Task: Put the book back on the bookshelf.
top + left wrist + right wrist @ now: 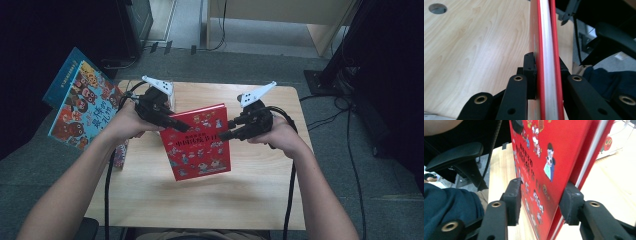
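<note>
A red picture book with cartoon figures on its cover is held upright above the wooden table. My left gripper is shut on the book's left edge. In the left gripper view both pads press the red covers, with the white page block between them. My right gripper is at the book's right edge. In the right gripper view its jaws straddle the book. There the left pad stands off the front cover and the other pad sits close behind the back cover.
A blue picture book leans at the table's left edge, with another book's edge below it. A pale box stands behind the left gripper. The table has a cable hole. A black chair is on the near side.
</note>
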Available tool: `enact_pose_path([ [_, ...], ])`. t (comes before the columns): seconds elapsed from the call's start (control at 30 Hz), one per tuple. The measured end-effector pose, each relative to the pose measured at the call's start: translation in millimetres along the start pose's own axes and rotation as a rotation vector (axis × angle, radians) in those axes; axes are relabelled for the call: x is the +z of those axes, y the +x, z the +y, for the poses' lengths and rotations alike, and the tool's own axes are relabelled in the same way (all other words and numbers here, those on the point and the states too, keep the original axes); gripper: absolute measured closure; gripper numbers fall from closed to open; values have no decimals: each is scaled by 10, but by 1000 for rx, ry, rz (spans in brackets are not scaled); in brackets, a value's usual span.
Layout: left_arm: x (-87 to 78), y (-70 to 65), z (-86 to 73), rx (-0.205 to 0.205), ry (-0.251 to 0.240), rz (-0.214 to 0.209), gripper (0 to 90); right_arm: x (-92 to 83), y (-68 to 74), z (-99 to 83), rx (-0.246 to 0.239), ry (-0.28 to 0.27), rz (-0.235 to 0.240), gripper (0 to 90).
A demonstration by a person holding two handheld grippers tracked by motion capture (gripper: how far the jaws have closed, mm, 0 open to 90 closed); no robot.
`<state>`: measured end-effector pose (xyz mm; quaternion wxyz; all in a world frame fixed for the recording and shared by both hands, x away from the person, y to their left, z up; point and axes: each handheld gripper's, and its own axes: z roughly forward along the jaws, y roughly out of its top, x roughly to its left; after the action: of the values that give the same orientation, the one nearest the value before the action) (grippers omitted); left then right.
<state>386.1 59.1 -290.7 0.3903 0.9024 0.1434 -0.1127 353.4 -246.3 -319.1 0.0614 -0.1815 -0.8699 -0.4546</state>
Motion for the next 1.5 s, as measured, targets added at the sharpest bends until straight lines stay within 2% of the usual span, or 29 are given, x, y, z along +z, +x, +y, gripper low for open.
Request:
enact_pose_path([
  [0.07, -33, 7, -11, -10, -11, 14, 792, -18, 7, -36, -4, -21, -15, 519],
  [0.13, -67, 18, -29, -29, 0, 31, 799, -52, -2, -78, -2, -39, -43, 503],
  [0.23, -96, 64, -49, -70, 6, 42, 802, -144, -75, -181, 56, -80, -100, 503],
  [0.27, -90, 65, -53, -66, 13, 52, 801, -160, -94, -212, 69, -94, -104, 500],
  [0.43, -82, 94, -73, -80, 25, 76, 799, -115, -109, -350, 62, -121, -135, 438],
  [0.53, -108, 112, -67, -113, 16, 75, 801, -81, -112, -426, 53, -131, -144, 435],
  [0.6, -127, 118, -55, -132, 13, 80, 801, -51, -121, -465, 56, -130, -155, 435],
  [0.7, -147, 105, -38, -128, 18, 97, 800, 7, -125, -519, 58, -123, -173, 419],
  [0.87, -196, 120, -52, -145, 17, 116, 800, 104, -144, -618, 70, -145, -163, 399],
  [1.1, -262, 136, -97, -180, -6, 142, 799, 233, -169, -738, 72, -124, -180, 379],
  [1.33, -318, 136, -134, -209, -37, 150, 798, 336, -202, -859, 68, -97, -266, 361],
  [1.5, -361, 121, -181, -219, -44, 156, 797, 438, -221, -950, 68, -86, -305, 356],
])
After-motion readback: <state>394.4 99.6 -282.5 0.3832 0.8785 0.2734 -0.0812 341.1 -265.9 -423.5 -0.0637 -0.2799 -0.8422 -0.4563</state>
